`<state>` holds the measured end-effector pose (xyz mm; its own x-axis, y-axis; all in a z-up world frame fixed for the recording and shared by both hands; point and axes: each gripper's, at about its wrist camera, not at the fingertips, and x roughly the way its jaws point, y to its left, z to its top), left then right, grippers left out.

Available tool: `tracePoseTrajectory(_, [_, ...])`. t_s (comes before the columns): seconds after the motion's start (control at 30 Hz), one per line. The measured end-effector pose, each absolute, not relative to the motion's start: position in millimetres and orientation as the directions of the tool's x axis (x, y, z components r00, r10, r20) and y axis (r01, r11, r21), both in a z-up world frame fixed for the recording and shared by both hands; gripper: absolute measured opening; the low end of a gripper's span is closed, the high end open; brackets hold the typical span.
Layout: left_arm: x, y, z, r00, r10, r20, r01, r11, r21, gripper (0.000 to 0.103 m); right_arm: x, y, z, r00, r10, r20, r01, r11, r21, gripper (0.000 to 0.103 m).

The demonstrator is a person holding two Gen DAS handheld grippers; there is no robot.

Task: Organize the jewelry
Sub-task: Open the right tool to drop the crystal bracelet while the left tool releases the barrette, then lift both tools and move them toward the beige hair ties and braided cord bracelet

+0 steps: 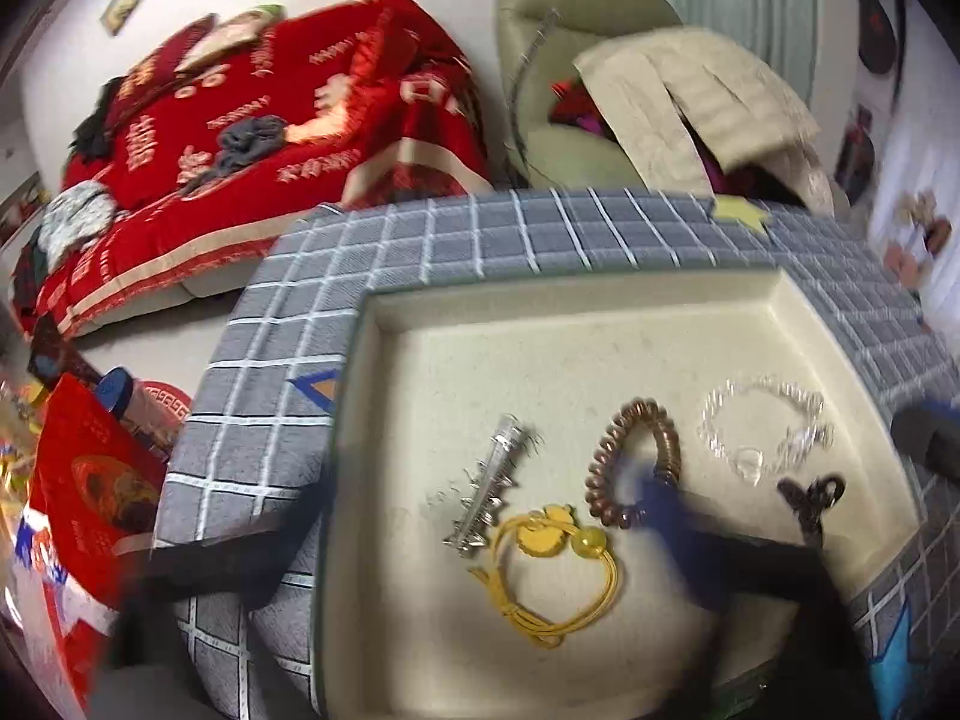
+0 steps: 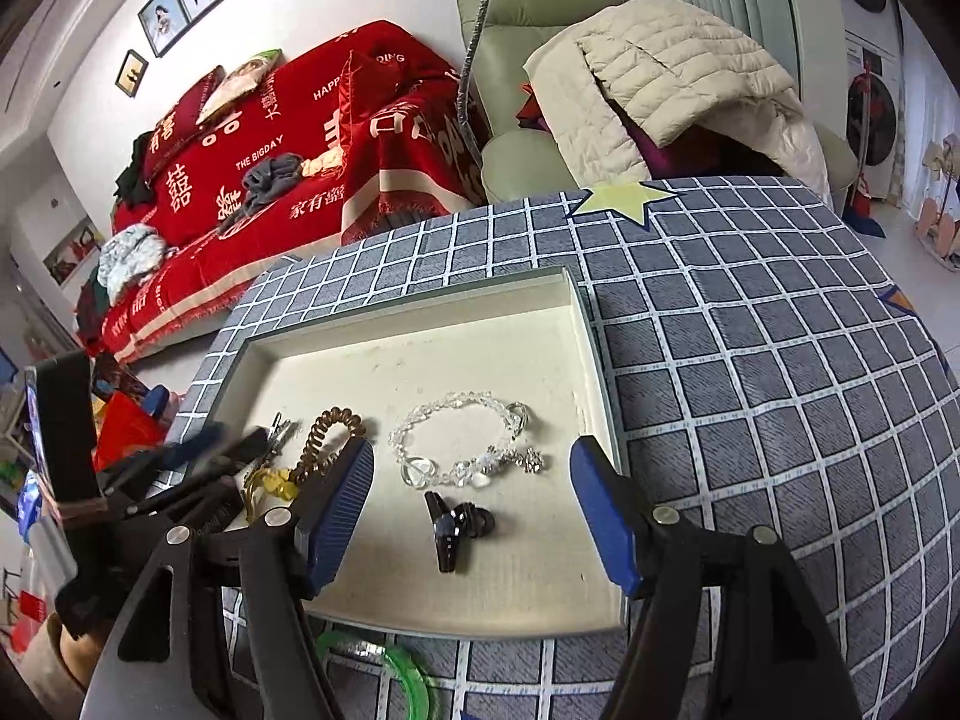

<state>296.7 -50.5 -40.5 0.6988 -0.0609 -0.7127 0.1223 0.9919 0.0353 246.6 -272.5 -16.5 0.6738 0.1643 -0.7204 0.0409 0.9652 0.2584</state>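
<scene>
Blue-padded right gripper [image 2: 474,510] is held open, empty, above a cream tray [image 2: 591,360]; left gripper [image 1: 480,540] is spread wide. Crystal bracelet [image 2: 459,447] and black clip [image 2: 456,531] are contained.

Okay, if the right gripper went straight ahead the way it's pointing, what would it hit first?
Probably the small black clip lying in the cream tray, which sits between the open right gripper fingers; the clear bead bracelet lies just beyond. Depth is hard to judge.
</scene>
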Motion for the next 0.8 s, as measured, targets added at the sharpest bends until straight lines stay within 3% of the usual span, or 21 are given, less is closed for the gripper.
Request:
tracePoseTrajectory(0.13, [296.7, -47.1, -30.0, 0.709, -0.078, -0.701, 0.134, 0.991, 0.025, 0.103, 240.2, -272.6, -16.2, 0.672, 0.166, -0.722, 0.039, 0.965, 0.258, 0.072])
tracePoseTrajectory(0.4, [259.7, -37.1, -25.9, 0.716, -0.091, -0.692, 0.16, 0.986, 0.036, 0.103, 215.3, -273.3, -9.3, 0.686, 0.195, -0.701, 0.026, 0.956, 0.292, 0.087])
tracePoseTrajectory(0.47, [243.4, -35.0, -26.9, 0.704, -0.109, -0.702, 0.174, 0.985, 0.021, 0.103, 207.5, -275.7, -8.3, 0.695, 0.218, -0.685, 0.019, 0.947, 0.321, 0.103])
tracePoseTrajectory(0.6, [217.8, -28.9, -29.6, 0.693, -0.121, -0.711, 0.188, 0.982, 0.016, 0.103, 186.6, -279.5, -4.0, 0.731, 0.229, -0.643, 0.008, 0.939, 0.343, 0.103])
tracePoseTrajectory(0.8, [179.6, -19.1, -36.5, 0.673, -0.106, -0.732, 0.171, 0.985, 0.014, 0.103, 161.0, -278.0, -3.7, 0.699, 0.245, -0.672, -0.001, 0.94, 0.341, 0.103])
